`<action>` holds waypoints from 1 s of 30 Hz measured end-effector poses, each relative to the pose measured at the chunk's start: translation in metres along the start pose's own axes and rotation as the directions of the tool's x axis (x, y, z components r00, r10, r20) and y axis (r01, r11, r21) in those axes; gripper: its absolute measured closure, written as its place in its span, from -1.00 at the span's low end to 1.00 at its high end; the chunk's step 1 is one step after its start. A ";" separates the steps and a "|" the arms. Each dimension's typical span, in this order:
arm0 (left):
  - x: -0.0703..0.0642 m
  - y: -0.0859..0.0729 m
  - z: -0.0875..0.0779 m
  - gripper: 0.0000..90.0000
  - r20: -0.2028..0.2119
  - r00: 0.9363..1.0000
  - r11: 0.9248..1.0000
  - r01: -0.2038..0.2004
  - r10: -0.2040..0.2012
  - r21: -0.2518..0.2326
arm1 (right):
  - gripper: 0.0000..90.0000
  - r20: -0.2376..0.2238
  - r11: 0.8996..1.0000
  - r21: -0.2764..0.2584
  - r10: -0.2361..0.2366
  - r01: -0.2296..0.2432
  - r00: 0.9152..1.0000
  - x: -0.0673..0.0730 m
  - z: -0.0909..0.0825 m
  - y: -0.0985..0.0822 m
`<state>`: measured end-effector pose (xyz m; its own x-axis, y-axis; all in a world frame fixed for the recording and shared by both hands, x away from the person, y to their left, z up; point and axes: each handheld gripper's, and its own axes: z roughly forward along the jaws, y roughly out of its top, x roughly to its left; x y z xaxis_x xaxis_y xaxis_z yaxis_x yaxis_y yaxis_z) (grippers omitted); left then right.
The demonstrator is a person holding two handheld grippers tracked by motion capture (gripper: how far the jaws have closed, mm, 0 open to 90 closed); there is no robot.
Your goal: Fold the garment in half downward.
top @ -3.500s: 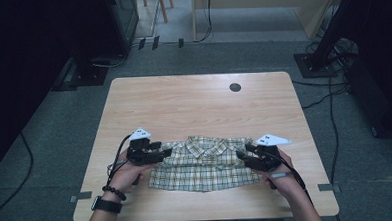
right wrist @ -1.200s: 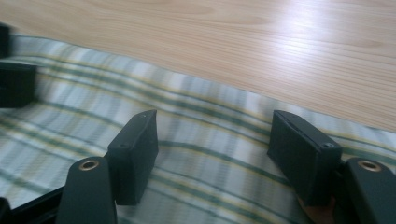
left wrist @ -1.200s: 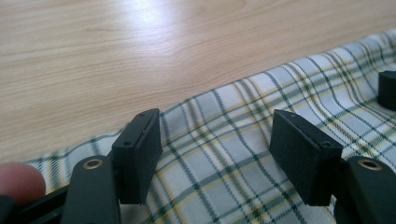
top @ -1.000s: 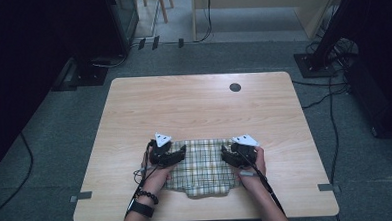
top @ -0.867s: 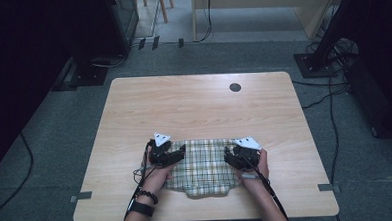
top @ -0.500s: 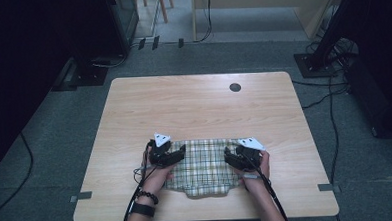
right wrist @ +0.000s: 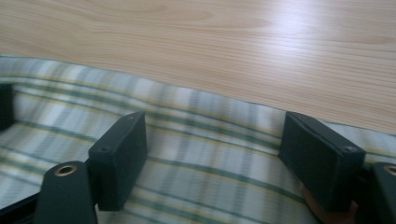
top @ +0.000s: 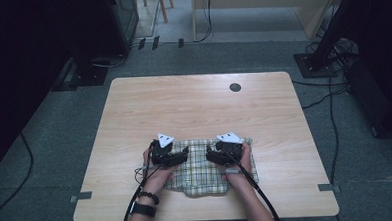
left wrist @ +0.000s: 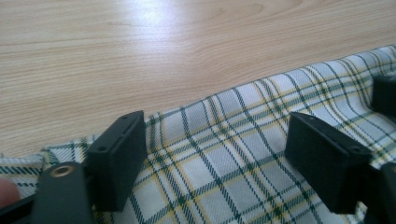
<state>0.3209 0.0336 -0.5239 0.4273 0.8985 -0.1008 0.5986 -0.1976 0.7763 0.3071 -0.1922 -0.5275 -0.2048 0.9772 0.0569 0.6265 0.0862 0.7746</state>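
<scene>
While you sit at the near edge of the wooden table (top: 199,105), a folded plaid shirt (top: 204,177) lies flat on it just in front of you, close to the near edge and roughly centred between your forearms. The cloth is checked in white, green and yellow.

Your left gripper (top: 184,156) rests over the shirt's left part, and your right gripper (top: 211,156) over its right part; the two point inward toward each other, close together above the cloth. A grey three-cornered plate sits on top of each.

In the left gripper view, your left gripper (left wrist: 217,149) has its jaws standing well apart, having just been opening, with plaid fabric lying flat beneath the gap and nothing pinched. In the right gripper view, your right gripper (right wrist: 210,154) likewise has jaws spread wide, also just opened further, above slightly blurred striped cloth. Beyond the shirt's far edge in both views, bare pale wood runs on.
</scene>
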 end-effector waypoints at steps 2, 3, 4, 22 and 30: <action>0.001 0.000 0.000 -0.71 0.011 1.000 1.000 0.010 -0.010 0.006 | -0.42 0.015 1.000 0.001 0.018 -0.018 1.000 -0.012 -0.003 -0.001; 0.001 -0.001 -0.001 -0.78 0.011 1.000 1.000 0.013 -0.013 0.004 | -0.42 0.034 1.000 0.000 0.027 -0.027 0.999 -0.019 -0.005 -0.002; 0.002 -0.001 -0.001 -0.78 0.005 1.000 1.000 0.024 -0.024 0.000 | -0.41 0.030 0.999 -0.005 0.050 -0.050 0.998 -0.023 -0.006 -0.003; -0.002 -0.001 0.000 -0.78 -0.021 1.000 1.000 -0.011 0.012 0.017 | -0.45 0.036 1.000 -0.001 0.023 -0.023 0.999 -0.009 0.006 0.006; -0.002 -0.001 0.000 -0.78 -0.015 1.000 1.000 -0.012 0.012 0.016 | -0.24 0.170 0.986 -0.045 0.169 -0.164 0.971 -0.040 -0.006 0.000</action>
<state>0.3199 0.0321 -0.5245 0.4241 0.9019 -0.0815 0.6039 -0.2146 0.7677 0.3111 -0.2321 -0.5264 0.0346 0.9963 0.0792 0.6174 -0.0836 0.7822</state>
